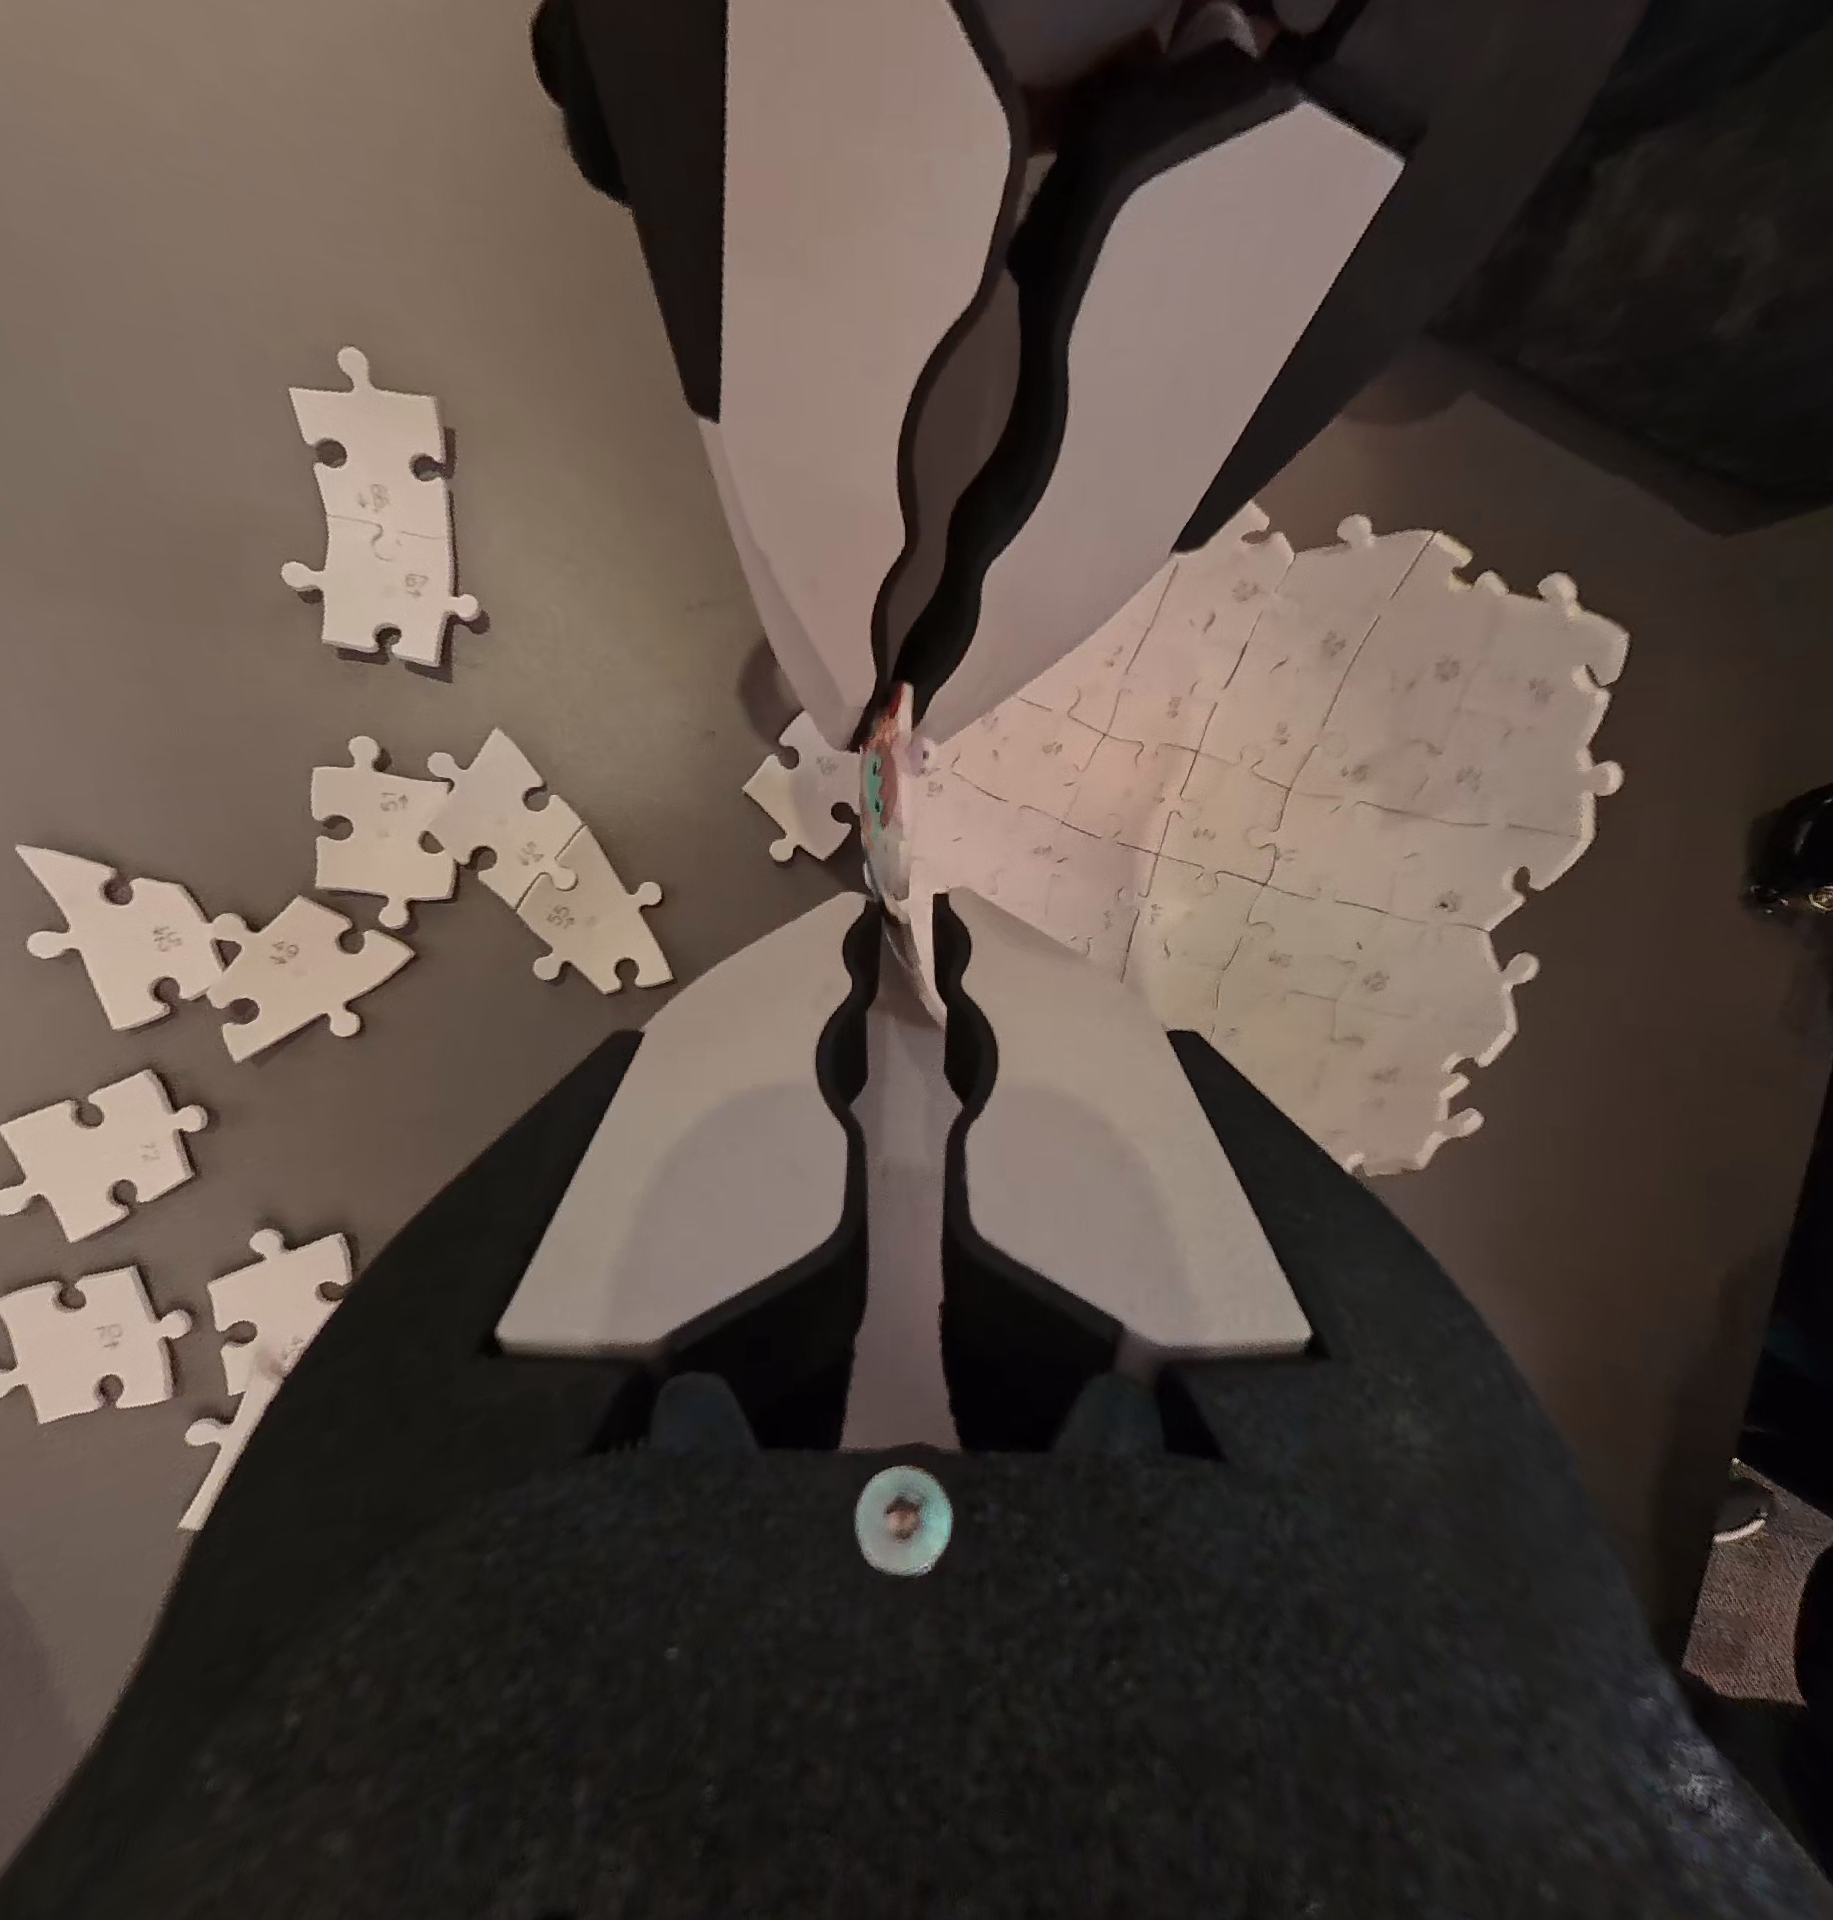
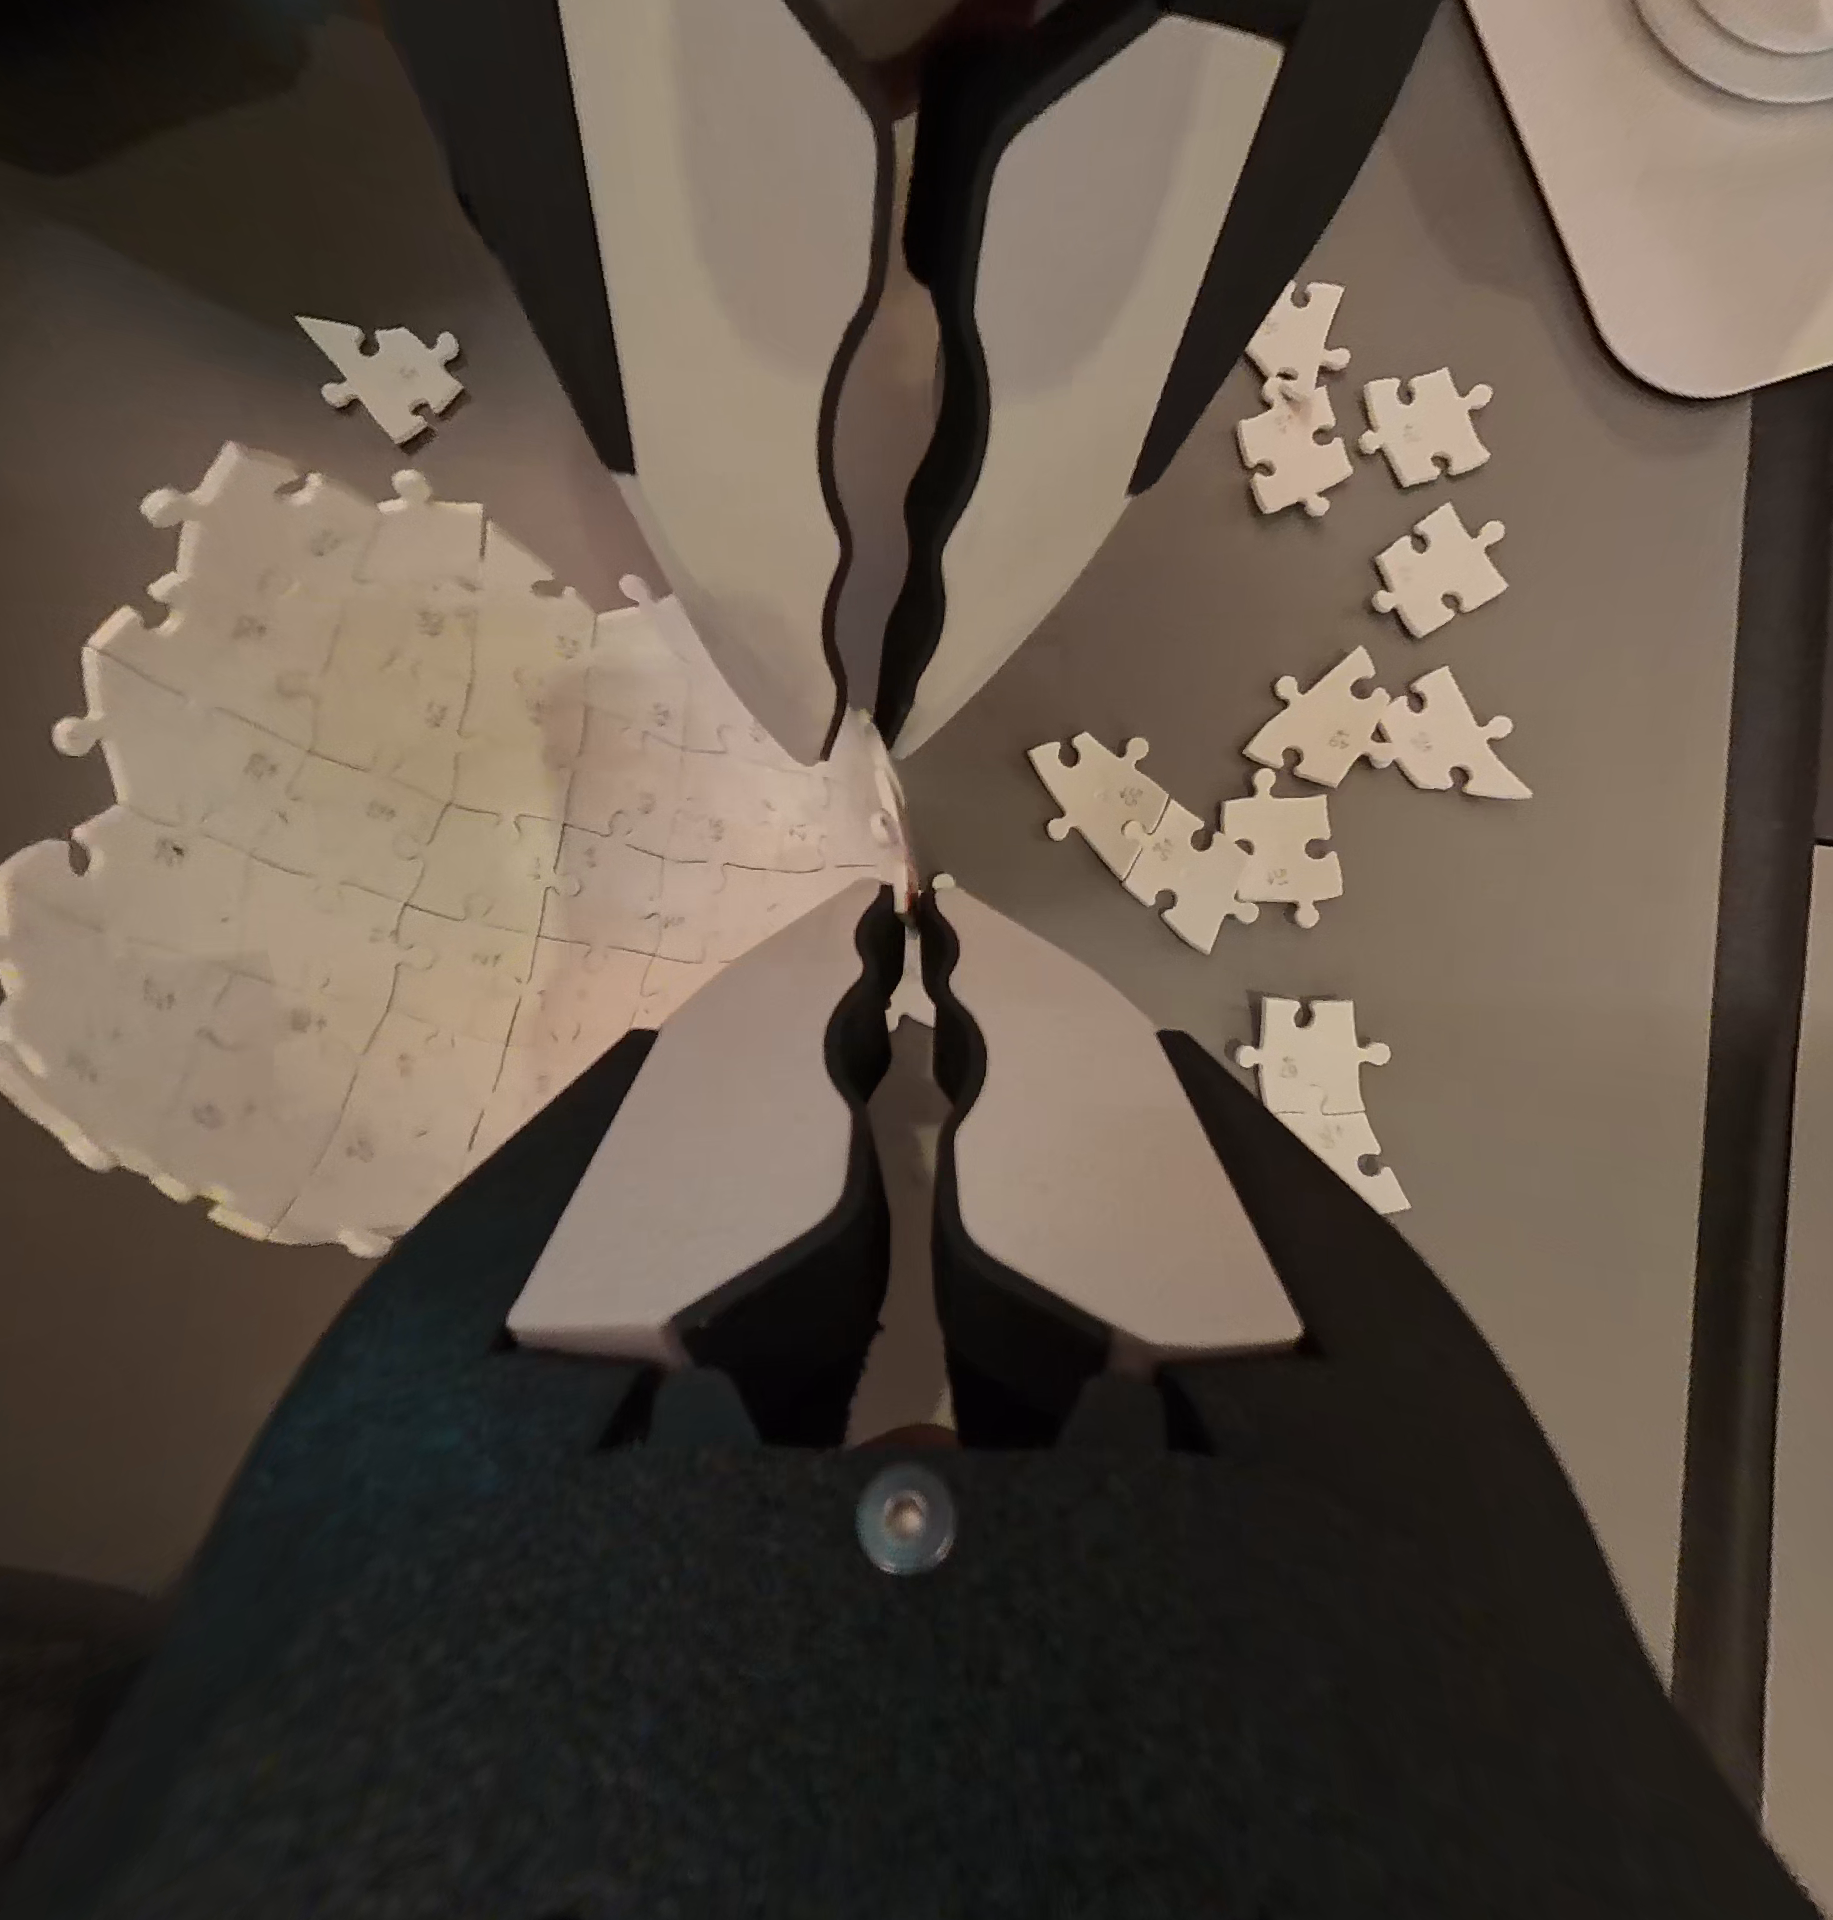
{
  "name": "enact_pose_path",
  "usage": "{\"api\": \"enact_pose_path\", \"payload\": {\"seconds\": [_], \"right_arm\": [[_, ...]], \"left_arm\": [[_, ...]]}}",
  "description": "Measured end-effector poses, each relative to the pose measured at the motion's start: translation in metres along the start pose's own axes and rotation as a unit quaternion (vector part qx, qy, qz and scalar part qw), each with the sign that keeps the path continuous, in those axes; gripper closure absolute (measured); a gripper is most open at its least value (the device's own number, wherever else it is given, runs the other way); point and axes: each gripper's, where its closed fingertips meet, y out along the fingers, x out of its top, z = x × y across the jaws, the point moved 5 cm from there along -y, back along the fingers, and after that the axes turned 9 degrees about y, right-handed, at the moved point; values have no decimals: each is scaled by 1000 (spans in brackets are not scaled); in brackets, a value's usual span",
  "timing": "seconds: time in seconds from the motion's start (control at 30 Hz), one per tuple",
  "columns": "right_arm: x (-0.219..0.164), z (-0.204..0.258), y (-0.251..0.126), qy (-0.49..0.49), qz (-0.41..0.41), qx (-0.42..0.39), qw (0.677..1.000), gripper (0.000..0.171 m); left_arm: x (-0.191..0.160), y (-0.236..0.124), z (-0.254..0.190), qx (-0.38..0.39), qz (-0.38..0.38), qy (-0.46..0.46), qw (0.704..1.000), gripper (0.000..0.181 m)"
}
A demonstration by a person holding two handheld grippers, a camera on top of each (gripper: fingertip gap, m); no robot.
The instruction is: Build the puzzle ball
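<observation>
In the left wrist view the left gripper [image 1: 904,914] fills the near foreground, its two fingers drawn nearly together on the rim of the part-built puzzle ball [image 1: 1307,862], a curved shell of joined white pieces seen from its inner side; the rim is edge-on here, so only a sliver of the printed outer face shows and the contact itself is hard to read; just beyond, the right gripper [image 1: 896,717] comes in from the top edge of the picture, its tips pinched at the same stretch of rim, its body cut off by the frame; a single white piece [image 1: 808,795] lies partly behind the meeting tips, and whether it is joined to the shell or loose cannot be told; the shell spreads over the grey tabletop [image 1: 164,208] toward the right, its near part covered by the left gripper's finger; to the left the loose pieces [image 1: 372,873] lie scattered white side up, some joined in pairs, the nearest ones cut off behind the gripper body; the marks on them are too small to matter

In the right wrist view the right gripper [image 2: 907,914] likewise sits clamped on the rim, the shell to its left; past the tips more loose pieces run along the tabletop's right edge, and a pale tray-like object [image 2: 1670,260] is cut off at the far right corner
</observation>
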Motion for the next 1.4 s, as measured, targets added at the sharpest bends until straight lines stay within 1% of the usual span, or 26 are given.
{"api": "enact_pose_path", "payload": {"seconds": [0.47,0.97,1.03,1.17,1.3,1.4], "right_arm": [[0,-1,5,14,0,14,1000,168],[1,-1,6,66,24,22,997,167],[1,1,4,59,19,24,998,167],[1,3,-4,34,3,17,999,158],[0,6,-9,-2,-29,20,999,159],[-1,4,-6,-29,-44,-5,999,166]], "left_arm": [[-2,6,1,-2,9,1,1000,172],[-1,10,2,7,9,-21,1000,175],[-1,11,2,4,7,-23,1000,176],[-2,11,2,2,7,-23,1000,177],[-1,11,2,1,7,-20,1000,177],[-1,11,1,0,7,-20,1000,177]]}}
